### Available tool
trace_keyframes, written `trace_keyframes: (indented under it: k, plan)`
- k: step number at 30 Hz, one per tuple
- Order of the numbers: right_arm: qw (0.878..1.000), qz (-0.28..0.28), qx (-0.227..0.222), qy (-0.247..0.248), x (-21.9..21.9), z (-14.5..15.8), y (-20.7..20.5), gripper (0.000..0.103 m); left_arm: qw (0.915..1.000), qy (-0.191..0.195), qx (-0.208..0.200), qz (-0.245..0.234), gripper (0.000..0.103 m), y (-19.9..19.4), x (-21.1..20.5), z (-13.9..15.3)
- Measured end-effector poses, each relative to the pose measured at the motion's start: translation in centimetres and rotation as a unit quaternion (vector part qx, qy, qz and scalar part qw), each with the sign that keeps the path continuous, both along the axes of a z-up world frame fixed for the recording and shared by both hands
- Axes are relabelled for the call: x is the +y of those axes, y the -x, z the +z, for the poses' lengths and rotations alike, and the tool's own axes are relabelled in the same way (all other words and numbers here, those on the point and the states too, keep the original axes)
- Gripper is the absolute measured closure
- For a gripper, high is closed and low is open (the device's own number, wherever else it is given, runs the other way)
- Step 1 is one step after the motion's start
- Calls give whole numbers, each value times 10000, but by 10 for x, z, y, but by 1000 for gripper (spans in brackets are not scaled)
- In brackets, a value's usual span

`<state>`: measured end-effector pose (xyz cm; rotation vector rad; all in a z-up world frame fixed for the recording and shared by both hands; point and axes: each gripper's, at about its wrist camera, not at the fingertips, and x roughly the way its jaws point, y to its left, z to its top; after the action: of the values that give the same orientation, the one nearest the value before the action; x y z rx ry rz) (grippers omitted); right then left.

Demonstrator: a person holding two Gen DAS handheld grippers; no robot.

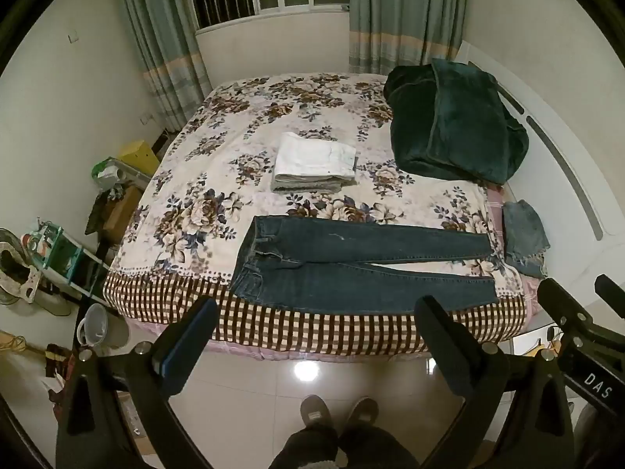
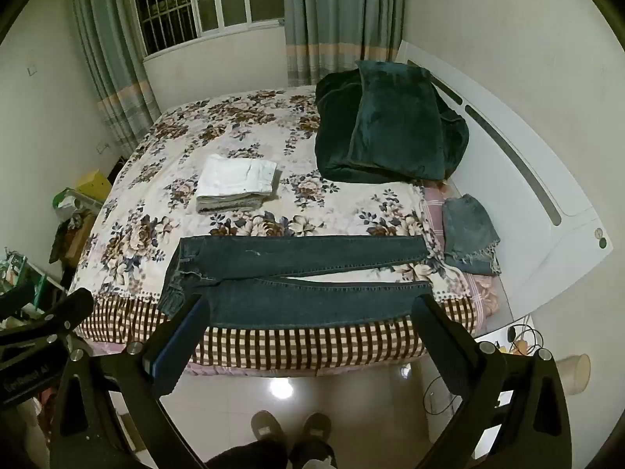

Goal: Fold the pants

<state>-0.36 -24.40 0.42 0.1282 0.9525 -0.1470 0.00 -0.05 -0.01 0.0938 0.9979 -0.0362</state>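
Near the bed's [image 1: 175, 297] edge, dark jeans [image 1: 351, 269] lie flat, unfolded.

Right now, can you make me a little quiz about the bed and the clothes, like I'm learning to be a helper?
1. True or false: the dark jeans are already folded.
2. Which lies nearest the jeans' leg ends? A) the white folded stack B) the small faded denim piece C) the dark green blanket
3. Fill in: both the left gripper and the right gripper are ____ and hold nothing.

Key:
1. False; they lie flat, legs spread a little apart, along the near edge of the bed.
2. B.
3. Open.
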Motion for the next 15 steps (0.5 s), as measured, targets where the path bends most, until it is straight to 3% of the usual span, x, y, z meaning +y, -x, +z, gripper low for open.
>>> trace_keyframes:
  k: [15]
  plan:
    - [10000,15,34,67,8,4,2,0,10000,66,-20,-1,0,-1,3,13]
